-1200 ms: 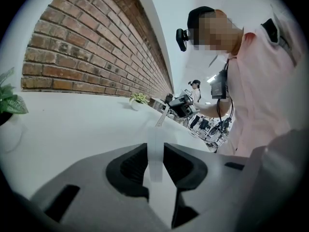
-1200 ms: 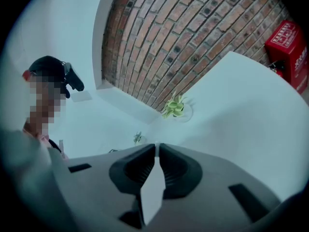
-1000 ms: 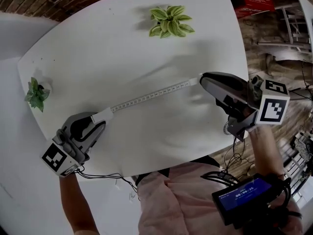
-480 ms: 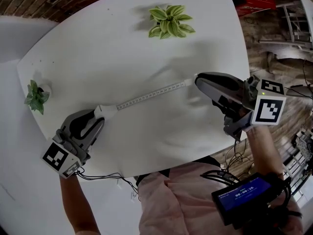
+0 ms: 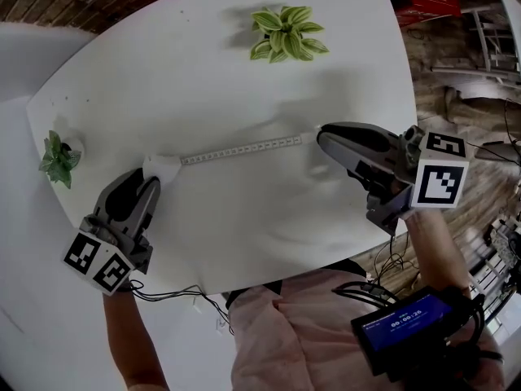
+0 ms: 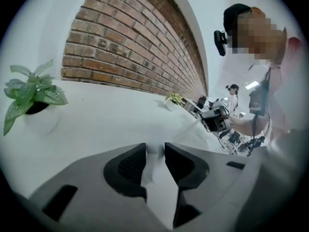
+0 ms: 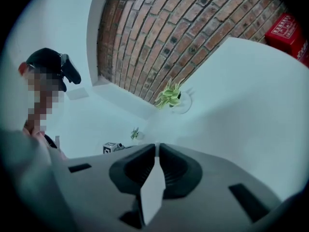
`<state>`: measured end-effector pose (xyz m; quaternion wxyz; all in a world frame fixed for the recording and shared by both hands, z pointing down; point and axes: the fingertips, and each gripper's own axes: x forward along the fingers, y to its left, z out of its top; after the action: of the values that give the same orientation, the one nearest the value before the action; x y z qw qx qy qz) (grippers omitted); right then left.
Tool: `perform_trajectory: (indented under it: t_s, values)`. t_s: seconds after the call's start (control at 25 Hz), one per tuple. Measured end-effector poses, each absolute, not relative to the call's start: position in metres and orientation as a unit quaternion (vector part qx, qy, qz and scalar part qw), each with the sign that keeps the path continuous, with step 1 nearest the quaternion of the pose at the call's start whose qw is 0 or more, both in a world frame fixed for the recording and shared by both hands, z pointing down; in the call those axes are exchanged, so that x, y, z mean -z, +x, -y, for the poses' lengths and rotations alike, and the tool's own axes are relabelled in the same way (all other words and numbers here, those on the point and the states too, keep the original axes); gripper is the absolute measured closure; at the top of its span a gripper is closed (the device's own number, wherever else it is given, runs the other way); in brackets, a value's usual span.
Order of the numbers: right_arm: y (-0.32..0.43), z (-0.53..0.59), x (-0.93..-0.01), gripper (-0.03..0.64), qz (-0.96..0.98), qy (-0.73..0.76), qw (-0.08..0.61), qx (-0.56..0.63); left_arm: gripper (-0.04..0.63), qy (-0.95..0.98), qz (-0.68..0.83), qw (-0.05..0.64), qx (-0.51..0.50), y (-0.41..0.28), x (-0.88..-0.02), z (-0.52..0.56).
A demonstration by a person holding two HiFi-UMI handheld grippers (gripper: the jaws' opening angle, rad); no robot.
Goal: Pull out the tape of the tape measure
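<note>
white round tape measure (image 5: 161,168) on the table (image 5: 203,72) — its tape (image 5: 244,148) drawn out straight rightward.

Head view is dim, with soft shadows on the table (image 5: 203,80). Both gripper views are brighter, fisheye-distorted, dark-cornered, blurred up close.

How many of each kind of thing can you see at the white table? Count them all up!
green leafy plants in white pots: 2
white round tape measure: 1
grey hand-held grippers: 2
Total: 5
</note>
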<state>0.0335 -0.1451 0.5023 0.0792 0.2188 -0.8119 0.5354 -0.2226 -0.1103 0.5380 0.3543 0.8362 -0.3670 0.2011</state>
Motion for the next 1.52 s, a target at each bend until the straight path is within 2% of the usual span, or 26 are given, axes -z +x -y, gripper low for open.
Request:
perform_trajectory:
  t_s: [0.16,0.6,0.64,0.72,0.84,1.08,1.32,1.52]
  values:
    - [0.029,0.143,-0.505,0.580,0.811,0.216,0.080,-0.538,0.422,0.819,0.400,0.363,-0.194,-0.235,-0.539,0.113]
    - [0.025,0.144,-0.508,0.572,0.811,0.234,0.075,-0.530,0.419,0.825,0.395,0.360,-0.182,-0.232,-0.538,0.105]
    - [0.026,0.145,-0.508,0.541,0.812,0.239,0.071,-0.528,0.419,0.826,0.395,0.361,-0.180,-0.232,-0.537,0.104]
    - [0.028,0.148,-0.506,0.382,0.813,0.250,0.065,-0.522,0.419,0.827,0.394,0.362,-0.173,-0.232,-0.535,0.102]
    - [0.033,0.152,-0.508,0.317,0.813,0.275,0.072,-0.508,0.419,0.828,0.395,0.360,-0.169,-0.231,-0.532,0.100]
    - [0.041,0.146,-0.514,0.248,0.812,0.300,0.103,-0.490,0.419,0.832,0.395,0.354,-0.164,-0.230,-0.524,0.093]
    - [0.050,0.129,-0.532,0.155,0.817,0.308,0.209,-0.441,0.419,0.835,0.395,0.349,-0.160,-0.227,-0.515,0.084]
    - [0.063,0.122,-0.532,0.155,0.812,0.325,0.218,-0.433,0.419,0.837,0.400,0.343,-0.152,-0.224,-0.505,0.075]
